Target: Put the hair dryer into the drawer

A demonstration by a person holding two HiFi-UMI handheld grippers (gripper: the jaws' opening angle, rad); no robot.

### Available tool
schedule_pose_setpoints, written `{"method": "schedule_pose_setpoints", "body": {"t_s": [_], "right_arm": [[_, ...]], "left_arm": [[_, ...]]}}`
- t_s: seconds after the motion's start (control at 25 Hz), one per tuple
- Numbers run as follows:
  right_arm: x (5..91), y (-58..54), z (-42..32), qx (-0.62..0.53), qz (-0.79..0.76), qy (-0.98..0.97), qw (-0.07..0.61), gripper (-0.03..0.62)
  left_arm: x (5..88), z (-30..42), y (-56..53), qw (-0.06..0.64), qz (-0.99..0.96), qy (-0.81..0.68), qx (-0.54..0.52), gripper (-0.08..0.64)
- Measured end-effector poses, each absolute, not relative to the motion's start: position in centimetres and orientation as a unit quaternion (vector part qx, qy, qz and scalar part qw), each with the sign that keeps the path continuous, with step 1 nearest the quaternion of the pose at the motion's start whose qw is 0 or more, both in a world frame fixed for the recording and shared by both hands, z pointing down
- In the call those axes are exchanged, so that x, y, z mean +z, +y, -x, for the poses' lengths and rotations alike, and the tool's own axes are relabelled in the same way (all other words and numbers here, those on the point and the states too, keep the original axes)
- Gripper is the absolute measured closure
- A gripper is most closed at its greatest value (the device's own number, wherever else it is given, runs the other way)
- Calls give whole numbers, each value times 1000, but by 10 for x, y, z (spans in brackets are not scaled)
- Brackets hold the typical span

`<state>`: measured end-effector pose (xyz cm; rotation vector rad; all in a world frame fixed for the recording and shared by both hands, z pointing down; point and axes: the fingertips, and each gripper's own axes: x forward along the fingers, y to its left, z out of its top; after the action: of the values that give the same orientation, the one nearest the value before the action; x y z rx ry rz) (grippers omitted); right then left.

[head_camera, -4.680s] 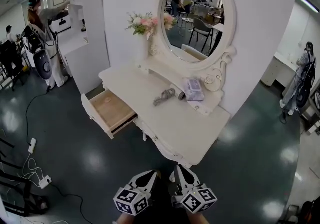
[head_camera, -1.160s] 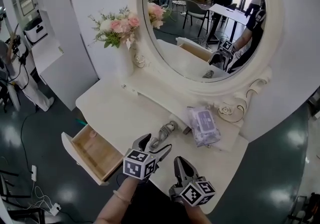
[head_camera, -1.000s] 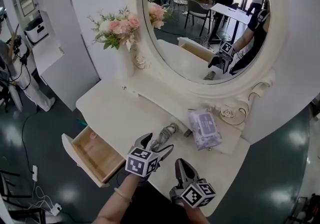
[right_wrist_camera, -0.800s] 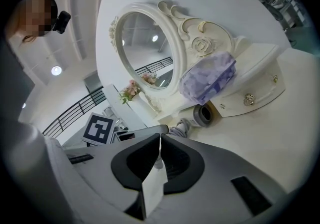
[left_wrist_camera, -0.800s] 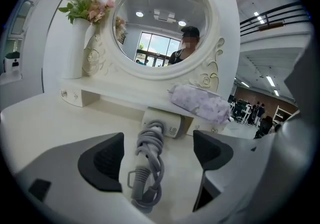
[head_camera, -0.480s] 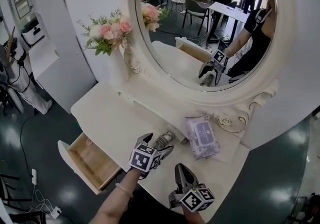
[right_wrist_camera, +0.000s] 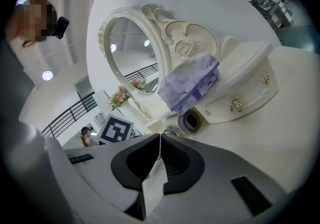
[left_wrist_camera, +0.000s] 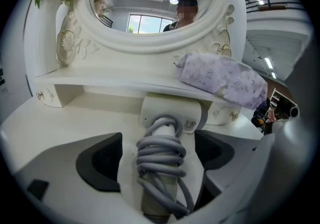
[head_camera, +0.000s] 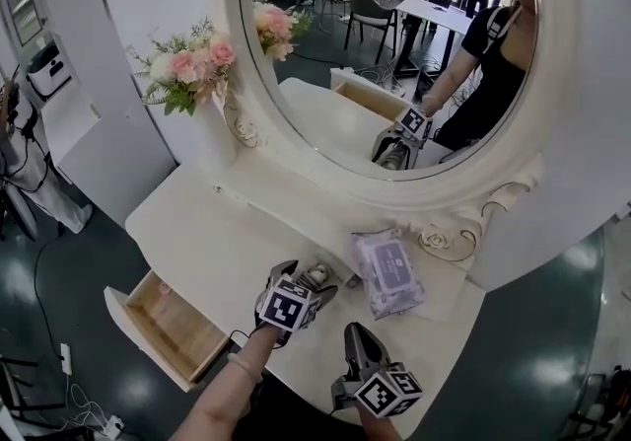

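Observation:
The grey hair dryer [left_wrist_camera: 161,160] lies on the white dressing table [head_camera: 207,242] with its cord wound round the handle, its head toward the mirror shelf. My left gripper [left_wrist_camera: 159,139] is open, and the handle lies between its two dark pads [left_wrist_camera: 100,160] with a gap on each side. In the head view the left gripper [head_camera: 304,283] sits over the hair dryer [head_camera: 323,273]. The drawer [head_camera: 163,326] stands pulled out at the table's left front. My right gripper [head_camera: 353,332] is shut and holds nothing, near the front edge; its own view shows the dryer's nozzle [right_wrist_camera: 190,121] ahead.
A purple wipes pack [head_camera: 385,271] lies on the low shelf just right of the dryer. A vase of pink flowers [head_camera: 187,64] stands at the back left beside the oval mirror [head_camera: 394,54]. The drawer's inside shows bare wood.
The view has closed in on the table. My left gripper moved forward from short of the hair dryer until its open jaws straddle the handle. The right gripper stayed low, shut.

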<state>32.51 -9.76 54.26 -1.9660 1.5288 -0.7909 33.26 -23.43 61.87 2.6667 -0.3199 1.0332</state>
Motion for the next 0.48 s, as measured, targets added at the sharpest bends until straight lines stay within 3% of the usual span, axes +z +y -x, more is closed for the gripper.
{"method": "schedule_pose_setpoints", "body": {"t_s": [0.16, 0.32, 0.48], "right_arm": [[544, -101, -325, -292, 728, 561, 264, 563], [545, -104, -323, -293, 729, 561, 263, 563], [545, -101, -322, -294, 731, 559, 259, 563]], "left_arm": [[631, -334, -230, 116, -904, -106, 398, 105], [643, -332, -227, 85, -886, -105, 443, 231], [643, -330, -230, 89, -889, -110, 436, 281]]}}
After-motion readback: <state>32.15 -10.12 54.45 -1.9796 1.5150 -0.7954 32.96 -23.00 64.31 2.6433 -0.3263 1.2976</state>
